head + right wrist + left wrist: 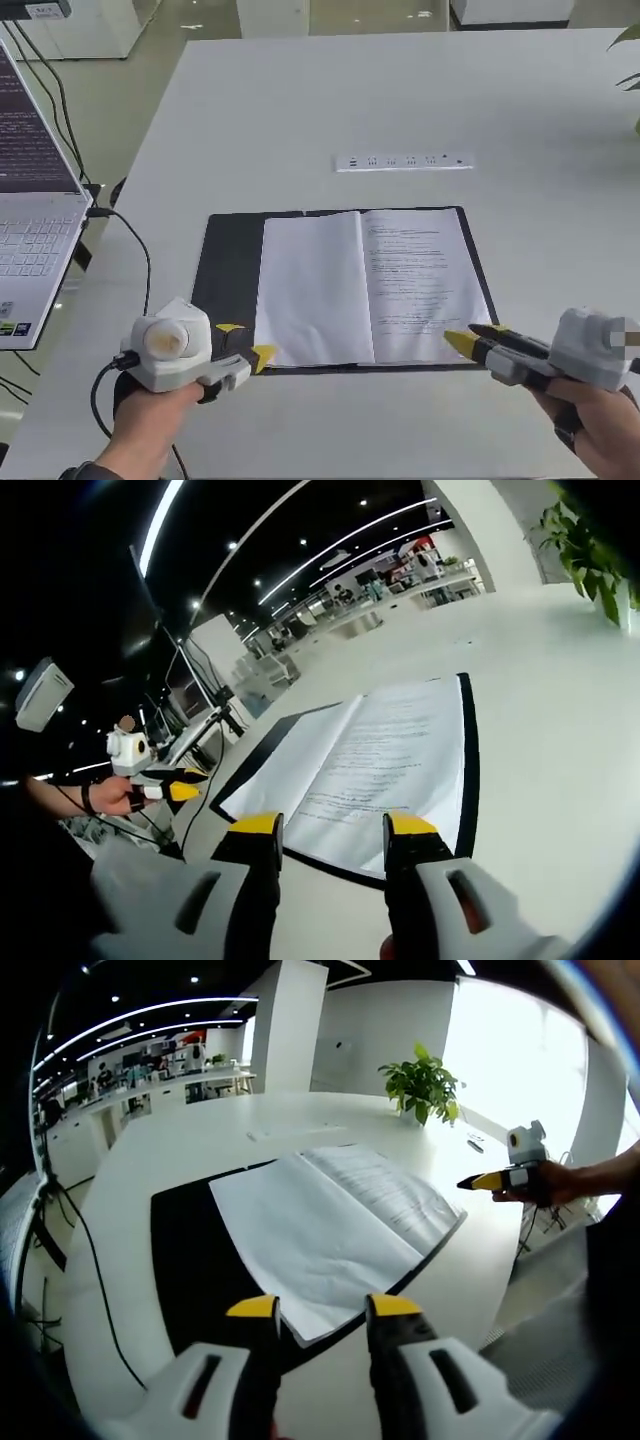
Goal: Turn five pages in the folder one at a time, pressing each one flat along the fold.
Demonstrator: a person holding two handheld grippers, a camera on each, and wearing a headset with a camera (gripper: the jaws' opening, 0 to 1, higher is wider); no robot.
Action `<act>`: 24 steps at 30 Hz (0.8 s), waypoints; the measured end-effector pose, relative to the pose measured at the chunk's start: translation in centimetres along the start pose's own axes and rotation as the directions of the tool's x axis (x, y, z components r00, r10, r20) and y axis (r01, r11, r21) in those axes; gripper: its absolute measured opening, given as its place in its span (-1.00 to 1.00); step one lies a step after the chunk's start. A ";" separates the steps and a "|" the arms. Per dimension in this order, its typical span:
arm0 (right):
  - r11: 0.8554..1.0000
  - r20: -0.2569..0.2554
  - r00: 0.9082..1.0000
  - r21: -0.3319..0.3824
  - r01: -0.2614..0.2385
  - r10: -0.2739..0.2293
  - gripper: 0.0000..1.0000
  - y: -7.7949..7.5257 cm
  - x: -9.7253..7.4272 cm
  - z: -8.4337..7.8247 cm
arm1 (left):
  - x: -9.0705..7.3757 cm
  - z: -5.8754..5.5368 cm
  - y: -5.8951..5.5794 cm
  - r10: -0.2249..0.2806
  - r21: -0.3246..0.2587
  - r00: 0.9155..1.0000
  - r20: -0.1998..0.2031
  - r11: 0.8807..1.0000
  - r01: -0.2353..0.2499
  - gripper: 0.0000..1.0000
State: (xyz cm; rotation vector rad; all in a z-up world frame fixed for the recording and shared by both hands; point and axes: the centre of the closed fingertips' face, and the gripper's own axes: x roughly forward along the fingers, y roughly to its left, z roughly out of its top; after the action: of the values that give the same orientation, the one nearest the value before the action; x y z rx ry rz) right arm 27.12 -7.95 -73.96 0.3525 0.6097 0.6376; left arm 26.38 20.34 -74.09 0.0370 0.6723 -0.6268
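Left gripper (248,341) and right gripper (468,336), both released, flank the open folder (228,270) at its near corners.

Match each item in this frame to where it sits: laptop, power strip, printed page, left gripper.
1 laptop
2 power strip
3 printed page
4 left gripper

A right half of the open folder
B at the folder's near left corner, jaws open
C left of the table
D on the table beyond the folder

Pairs: 1-C, 2-D, 3-A, 4-B
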 end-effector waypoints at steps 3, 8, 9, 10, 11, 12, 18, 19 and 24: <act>0.998 -0.023 1.000 -0.062 0.013 -0.014 -0.17 -0.4 -1.0 0.1 | -0.6 0.2 -0.3 -0.001 0.012 1.000 0.007 1.000 0.001 -0.28; 0.990 -0.057 0.998 -0.138 0.027 -0.035 -0.06 -0.8 -2.2 0.1 | -1.0 0.3 -0.5 -0.012 0.023 1.000 0.010 1.000 0.012 -0.17; 0.988 -0.061 0.997 -0.152 0.028 -0.037 -0.04 -0.8 -2.5 0.2 | -1.1 0.4 -0.5 -0.013 0.023 1.000 0.013 1.000 0.013 -0.16; 0.987 -0.059 0.998 -0.158 0.028 -0.037 -0.01 -0.7 -2.7 0.4 | -1.3 0.6 -0.6 -0.014 0.022 1.000 0.018 1.000 0.013 -0.14; 0.987 -0.056 0.998 -0.161 0.027 -0.036 0.01 -0.7 -2.8 0.5 | -1.4 0.7 -0.6 -0.014 0.021 1.000 0.021 1.000 0.013 -0.12; 0.985 -0.051 0.998 -0.168 0.026 -0.035 0.03 -0.6 -3.0 0.7 | -1.6 0.9 -0.7 -0.012 0.024 1.000 0.024 1.000 0.012 -0.10; 0.981 -0.038 0.999 -0.192 0.025 -0.033 0.14 -0.3 -3.9 1.4 | -2.6 2.0 -1.0 -0.016 0.044 0.999 0.049 0.999 0.014 0.05; 0.982 -0.034 0.999 -0.188 0.024 -0.031 0.15 -0.2 -4.0 1.5 | -2.8 2.2 -1.0 -0.016 0.039 0.998 0.056 0.999 0.014 0.07; 0.978 -0.034 0.999 -0.209 0.029 -0.037 0.28 0.6 -4.5 1.7 | -3.5 2.7 -1.4 -0.011 0.031 0.997 0.079 0.999 0.009 0.20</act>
State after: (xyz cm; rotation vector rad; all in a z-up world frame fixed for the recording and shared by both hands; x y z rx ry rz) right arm 25.04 -10.63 -70.45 0.1342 0.5774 0.6705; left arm 25.03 20.46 -69.64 0.0374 0.5861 -0.6453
